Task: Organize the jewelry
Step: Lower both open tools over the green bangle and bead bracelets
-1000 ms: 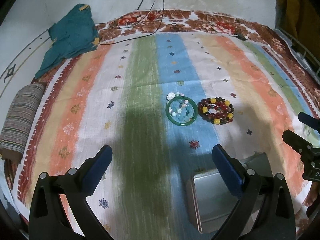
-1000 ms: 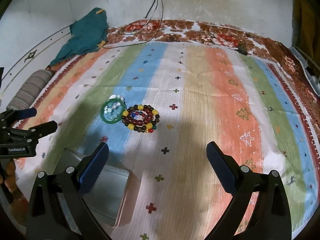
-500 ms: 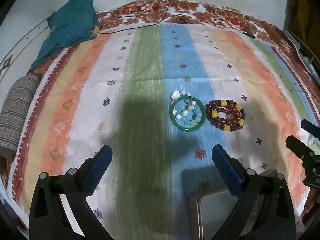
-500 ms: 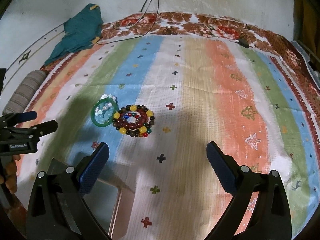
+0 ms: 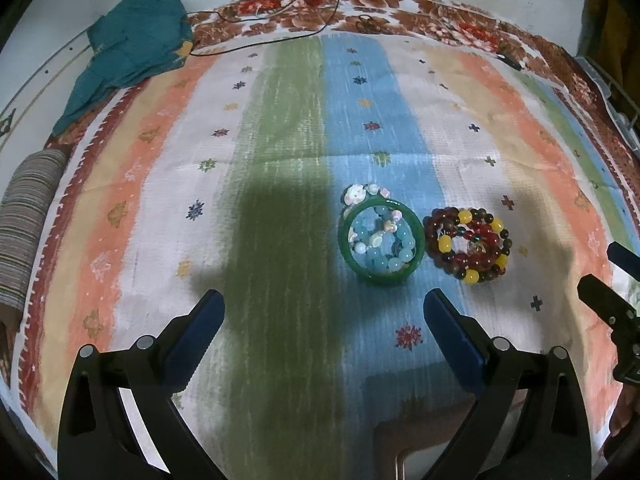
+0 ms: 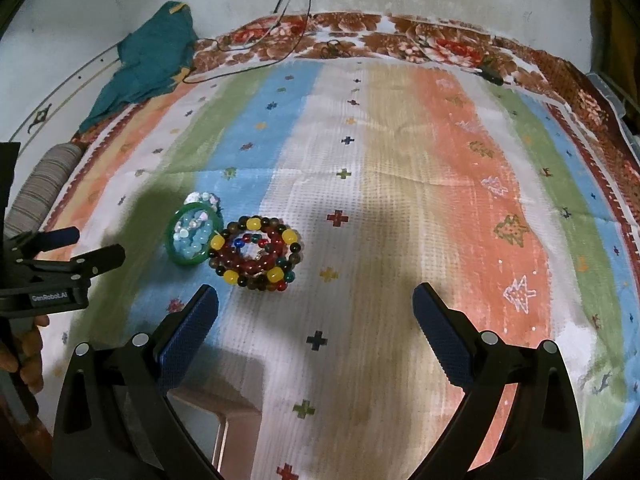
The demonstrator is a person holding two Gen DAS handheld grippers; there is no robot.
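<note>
Two hand-held grippers are hovering over a striped bedspread (image 5: 280, 160), both spread wide and holding nothing. The green bangle (image 5: 381, 240), filled with pale blue beads, is lying flat and touching the red and yellow bead bracelet (image 5: 468, 245) at its right. From the left gripper (image 5: 323, 312) the bangle is sitting just ahead and slightly right; from the right gripper (image 6: 315, 305) both pieces are lying ahead to the left, the bead bracelet (image 6: 254, 253) nearer. A box (image 6: 208, 432) is waiting at the near edge, probably their destination.
</note>
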